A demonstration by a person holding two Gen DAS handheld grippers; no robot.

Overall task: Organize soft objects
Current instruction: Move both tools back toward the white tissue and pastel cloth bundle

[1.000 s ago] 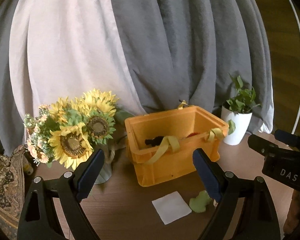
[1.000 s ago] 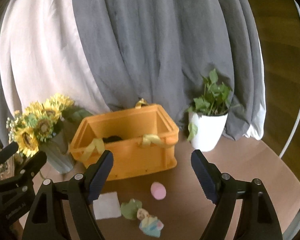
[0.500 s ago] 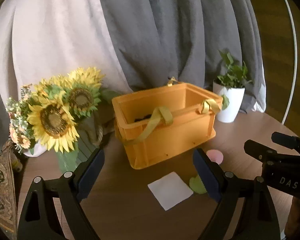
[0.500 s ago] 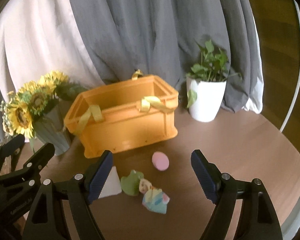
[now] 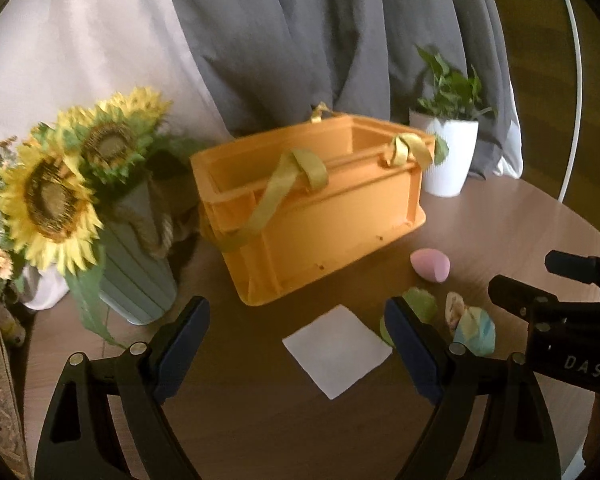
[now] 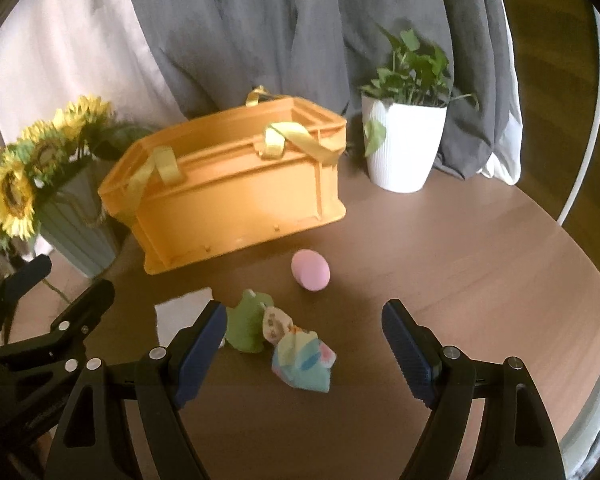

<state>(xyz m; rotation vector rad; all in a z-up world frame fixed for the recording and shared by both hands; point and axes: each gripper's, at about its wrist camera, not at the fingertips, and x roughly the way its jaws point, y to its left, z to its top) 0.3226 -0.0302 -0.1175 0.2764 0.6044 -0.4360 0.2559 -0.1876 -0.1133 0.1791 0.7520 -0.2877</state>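
Note:
An orange crate with yellow straps stands on the round brown table. In front of it lie a pink egg-shaped sponge, a green soft toy, a pastel folded cloth and a white square pad. My left gripper is open and empty above the white pad. My right gripper is open and empty above the pastel cloth and green toy.
A vase of sunflowers stands left of the crate. A white pot with a green plant stands to its right. Grey and white curtains hang behind. The table edge curves on the right.
Both grippers have dropped and tilted down toward the table. The soft items in front of the crate now sit between the fingers. Both stay open.

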